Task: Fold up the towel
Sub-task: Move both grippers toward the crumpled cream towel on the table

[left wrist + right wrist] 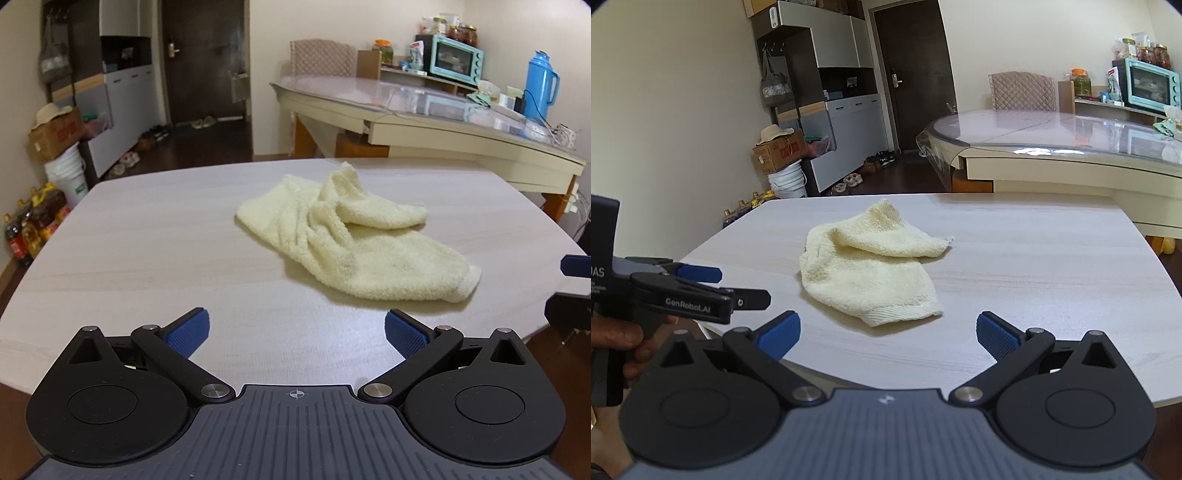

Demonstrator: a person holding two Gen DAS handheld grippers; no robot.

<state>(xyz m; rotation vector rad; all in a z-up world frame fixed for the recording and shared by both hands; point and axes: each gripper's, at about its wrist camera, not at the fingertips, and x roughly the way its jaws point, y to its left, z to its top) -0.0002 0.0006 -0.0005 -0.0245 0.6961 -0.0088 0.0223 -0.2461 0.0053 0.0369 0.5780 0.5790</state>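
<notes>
Left wrist view: pale yellow towel (354, 236) lies crumpled mid-bench (147, 229), one corner flopped over itself. Left gripper (297, 334) hovers short of it, blue-padded fingers (190, 332) spread wide, holding nothing. Right wrist view: right gripper (888, 334) likewise wide open, empty, near towel's hemmed edge; person's hand (624, 343) grips left tool's handle at frame left.
</notes>
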